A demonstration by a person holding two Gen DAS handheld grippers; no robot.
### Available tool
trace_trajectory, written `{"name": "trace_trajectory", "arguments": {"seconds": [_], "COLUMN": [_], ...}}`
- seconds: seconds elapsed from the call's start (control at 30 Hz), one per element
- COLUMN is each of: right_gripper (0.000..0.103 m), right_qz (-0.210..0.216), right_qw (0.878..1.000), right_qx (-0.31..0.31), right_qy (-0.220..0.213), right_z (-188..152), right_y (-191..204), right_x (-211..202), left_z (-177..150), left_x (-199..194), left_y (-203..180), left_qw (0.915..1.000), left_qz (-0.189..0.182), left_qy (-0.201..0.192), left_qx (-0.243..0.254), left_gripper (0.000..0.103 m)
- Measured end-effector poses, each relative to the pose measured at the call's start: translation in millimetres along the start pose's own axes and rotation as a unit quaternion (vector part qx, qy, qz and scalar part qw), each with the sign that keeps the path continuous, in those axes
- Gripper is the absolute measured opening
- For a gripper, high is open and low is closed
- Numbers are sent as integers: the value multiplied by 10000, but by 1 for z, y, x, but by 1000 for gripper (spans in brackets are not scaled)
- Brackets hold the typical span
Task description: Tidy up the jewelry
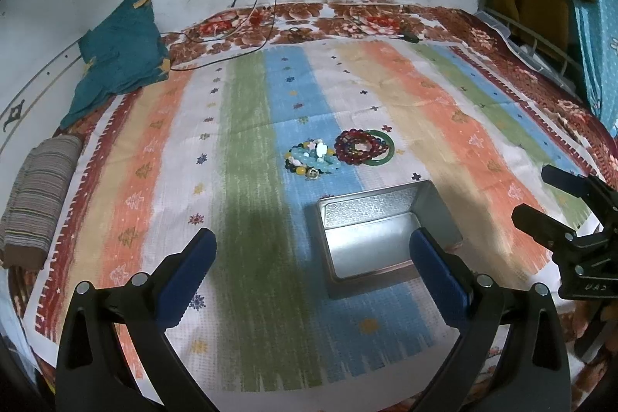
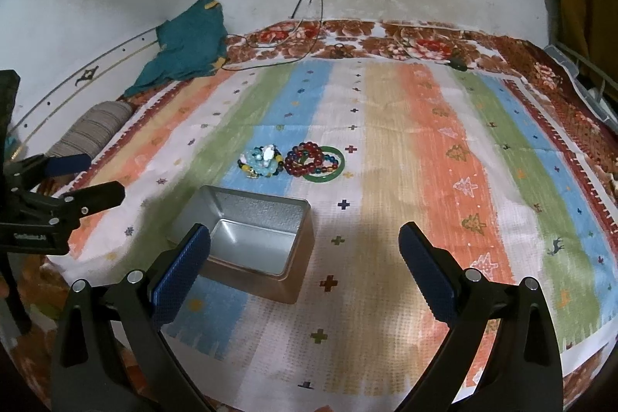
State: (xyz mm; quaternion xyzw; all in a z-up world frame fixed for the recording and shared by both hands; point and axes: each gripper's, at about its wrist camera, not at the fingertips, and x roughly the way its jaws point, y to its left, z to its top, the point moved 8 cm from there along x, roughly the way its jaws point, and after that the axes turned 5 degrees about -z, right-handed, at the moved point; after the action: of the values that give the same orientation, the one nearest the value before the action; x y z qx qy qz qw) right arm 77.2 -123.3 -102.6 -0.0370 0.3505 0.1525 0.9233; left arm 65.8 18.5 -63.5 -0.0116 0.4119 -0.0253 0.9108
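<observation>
Striped cloth (image 1: pixel 247 149) bears one tin (image 1: pixel 386 230), two bracelet heaps (image 1: pixel 340 157); both hand-held grippers (image 1: pixel 313 273) (image 2: pixel 305 269) gape, empty.

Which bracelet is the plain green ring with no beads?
The smooth green bangle, at the right end of the jewelry pile, partly under the dark red beaded bracelets. The other bracelets are all strung beads.

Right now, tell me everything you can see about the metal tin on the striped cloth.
The metal tin is a rectangular, lidless box of silvery, shiny metal with an embossed pattern on its inner walls and a plain, reflective floor. It stands upright and open, with nothing visible inside. It rests on the striped cloth, nearer the cameras than the two piles of beaded bracelets and apart from them. Neither gripper touches it.
</observation>
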Motion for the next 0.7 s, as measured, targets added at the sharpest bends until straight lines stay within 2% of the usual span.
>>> {"name": "trace_trajectory", "arguments": {"seconds": [0.7], "right_gripper": [99], "right_qz": [41], "right_qw": [9993], "right_qx": [245], "right_qy": [284], "right_z": [8], "right_y": [-7], "right_x": [25], "left_z": [4], "left_x": [18], "left_y": [10], "left_qw": [9993], "left_qz": [277], "left_qy": [259], "left_qx": [-22], "left_gripper": [97]}}
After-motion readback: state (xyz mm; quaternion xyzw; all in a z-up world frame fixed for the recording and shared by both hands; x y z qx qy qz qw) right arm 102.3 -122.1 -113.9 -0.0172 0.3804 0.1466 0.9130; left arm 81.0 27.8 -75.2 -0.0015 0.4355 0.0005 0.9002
